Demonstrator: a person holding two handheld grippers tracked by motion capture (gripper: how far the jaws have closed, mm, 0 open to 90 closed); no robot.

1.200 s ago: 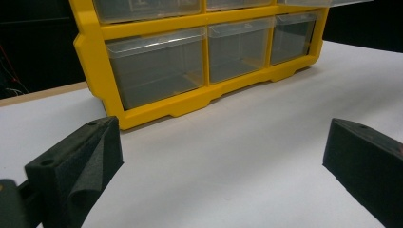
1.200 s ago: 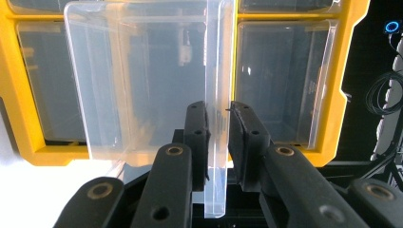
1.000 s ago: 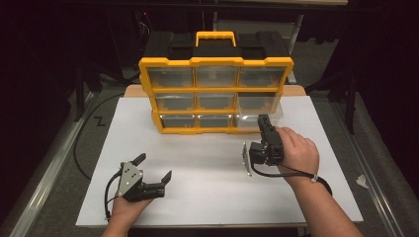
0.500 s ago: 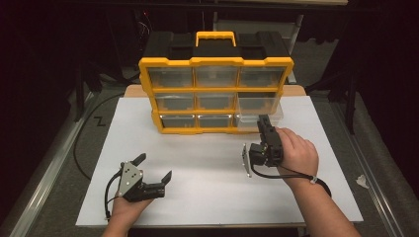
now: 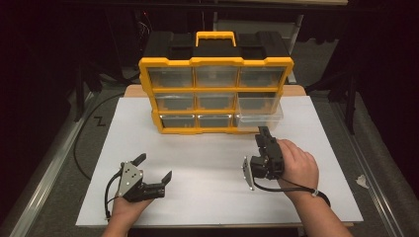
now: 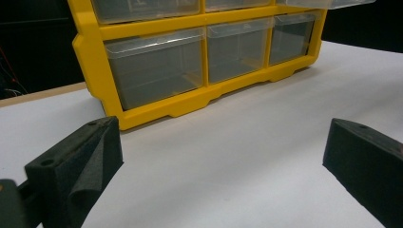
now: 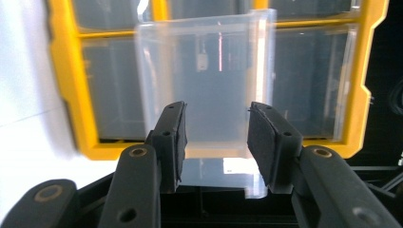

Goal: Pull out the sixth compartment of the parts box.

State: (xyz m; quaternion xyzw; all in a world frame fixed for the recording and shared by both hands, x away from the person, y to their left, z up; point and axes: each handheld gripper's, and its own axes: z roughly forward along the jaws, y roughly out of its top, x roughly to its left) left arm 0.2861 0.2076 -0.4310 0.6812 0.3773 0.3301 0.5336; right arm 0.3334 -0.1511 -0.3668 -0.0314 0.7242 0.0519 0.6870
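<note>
A yellow organizer (image 5: pixel 216 61) with clear drawers stands at the back of the white table. Its middle-row right drawer (image 5: pixel 260 109) is pulled partway out. My right gripper (image 5: pixel 263 133), turned on its side, sits just in front of that drawer. In the right gripper view the drawer (image 7: pixel 204 80) fills the space beyond my right gripper (image 7: pixel 216 137). Its jaws have just been opening, and the pads (image 7: pixel 177 137) press on nothing. My left gripper (image 5: pixel 154 167) rests low at the near left, open and empty. The left gripper view shows my left gripper (image 6: pixel 223 156) facing the organizer (image 6: pixel 157 111).
The white tabletop (image 5: pixel 207 163) lies between the two hands. A black cable (image 5: pixel 81 143) loops off the table's left side. A small white scrap (image 5: pixel 362 181) lies on the floor at the right.
My right gripper has drawn back a little from the organizer toward the near edge. The left gripper has stayed put.
</note>
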